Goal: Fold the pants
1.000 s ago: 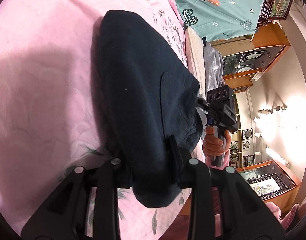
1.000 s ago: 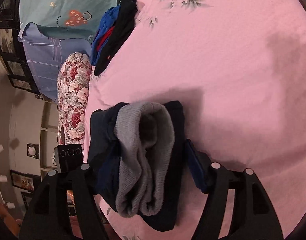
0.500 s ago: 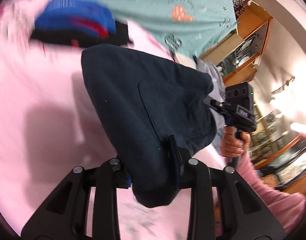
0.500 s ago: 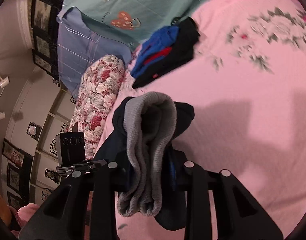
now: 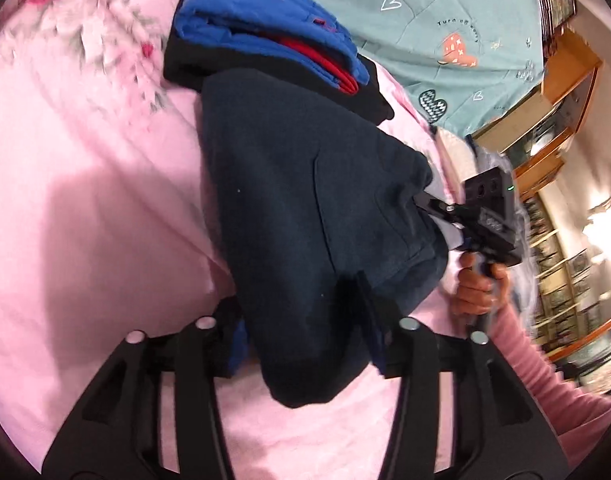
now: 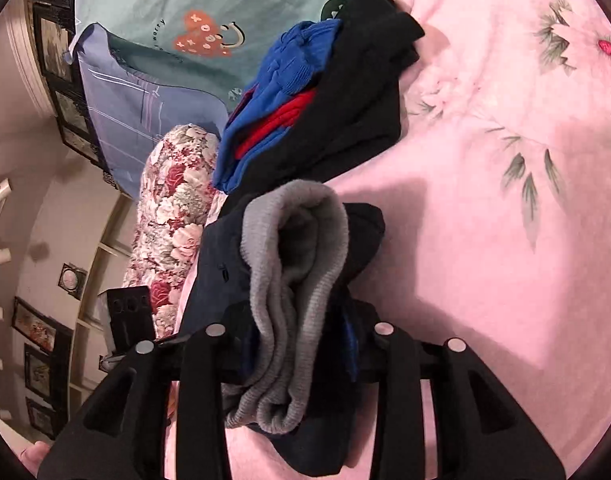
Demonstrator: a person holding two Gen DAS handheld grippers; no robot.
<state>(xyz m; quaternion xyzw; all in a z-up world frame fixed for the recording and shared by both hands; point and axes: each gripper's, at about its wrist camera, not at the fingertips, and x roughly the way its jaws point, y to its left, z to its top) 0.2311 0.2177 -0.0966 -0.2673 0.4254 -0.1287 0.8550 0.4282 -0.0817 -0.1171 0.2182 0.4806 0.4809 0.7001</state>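
Observation:
The folded dark navy pants [image 5: 297, 216] hang between both grippers above the pink bedspread [image 5: 85, 208]. My left gripper [image 5: 301, 328] is shut on one end of the folded bundle. My right gripper [image 6: 297, 344] is shut on the other end, where the grey ribbed waistband [image 6: 293, 280] bunches between its fingers. The right gripper also shows in the left wrist view [image 5: 485, 220], held by a hand. The far edge of the pants reaches a stack of folded clothes [image 5: 265, 36].
The stack of blue, red and black folded clothes [image 6: 325, 100] lies on the bed near a teal quilt [image 6: 177, 8]. A floral pillow [image 6: 173, 216] lies at the bed's side. Wooden cabinets [image 5: 545, 128] stand beyond the bed.
Both grippers have carried the folded pants across the bed toward the stack of folded clothes, which is now much closer. Both stay shut on the pants.

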